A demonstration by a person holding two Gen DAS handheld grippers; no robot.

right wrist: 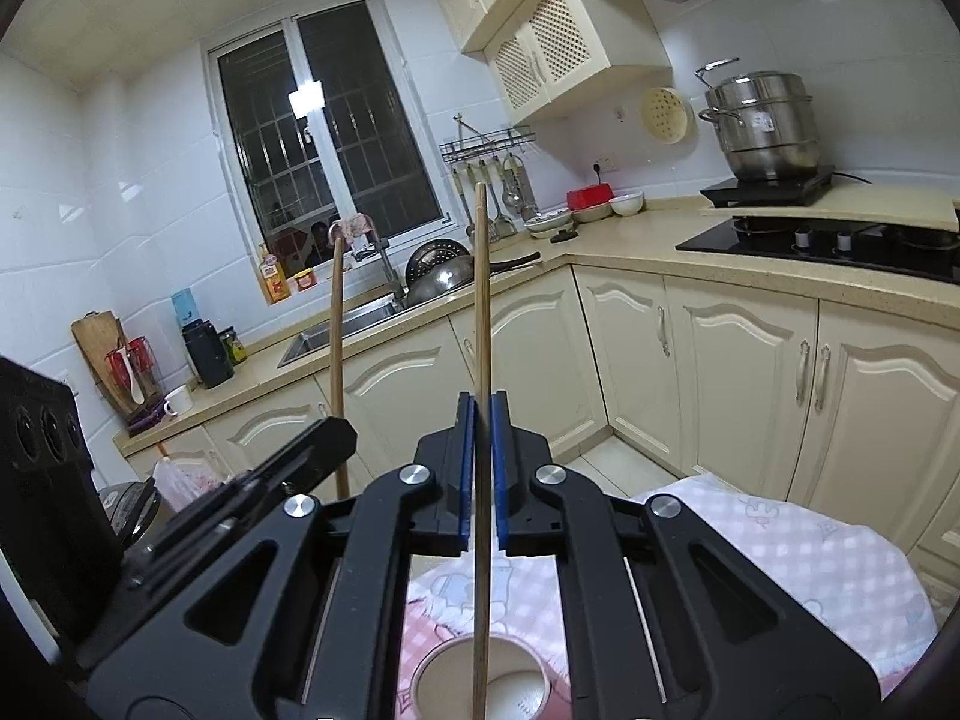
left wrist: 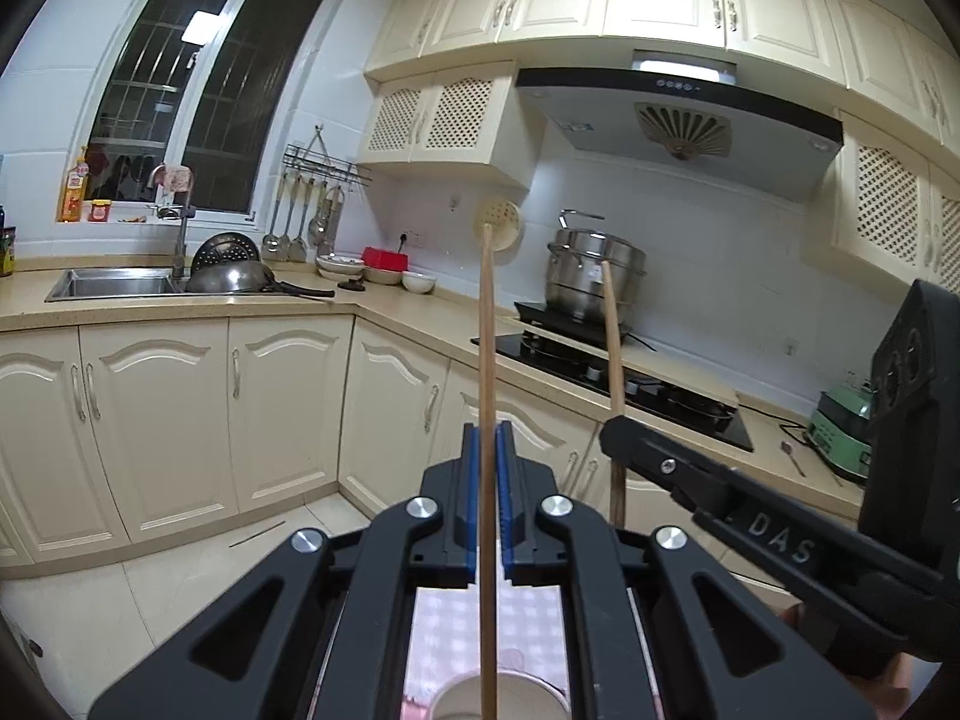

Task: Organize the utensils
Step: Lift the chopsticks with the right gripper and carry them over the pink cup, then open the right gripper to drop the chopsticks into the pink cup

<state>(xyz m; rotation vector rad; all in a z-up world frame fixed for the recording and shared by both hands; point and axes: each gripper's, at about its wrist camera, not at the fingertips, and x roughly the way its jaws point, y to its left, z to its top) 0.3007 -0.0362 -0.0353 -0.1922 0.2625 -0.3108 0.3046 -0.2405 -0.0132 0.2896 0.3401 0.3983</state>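
Chopstick (left wrist: 487,324) between left gripper's (left wrist: 487,444) jaws (clamped)

Raised letters "DAS" stand on the black arm of the right gripper (left wrist: 618,438).

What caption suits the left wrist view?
Left gripper clamps an upright chopstick above a cup, kitchen beyond.

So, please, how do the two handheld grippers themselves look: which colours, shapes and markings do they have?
Both are matte black. The left gripper and the right gripper each have two blue pads on flat fingers, angular link arms with triangular cut-outs, and round silver pivot bolts. The right gripper's side bears pale raised letters "DAS".
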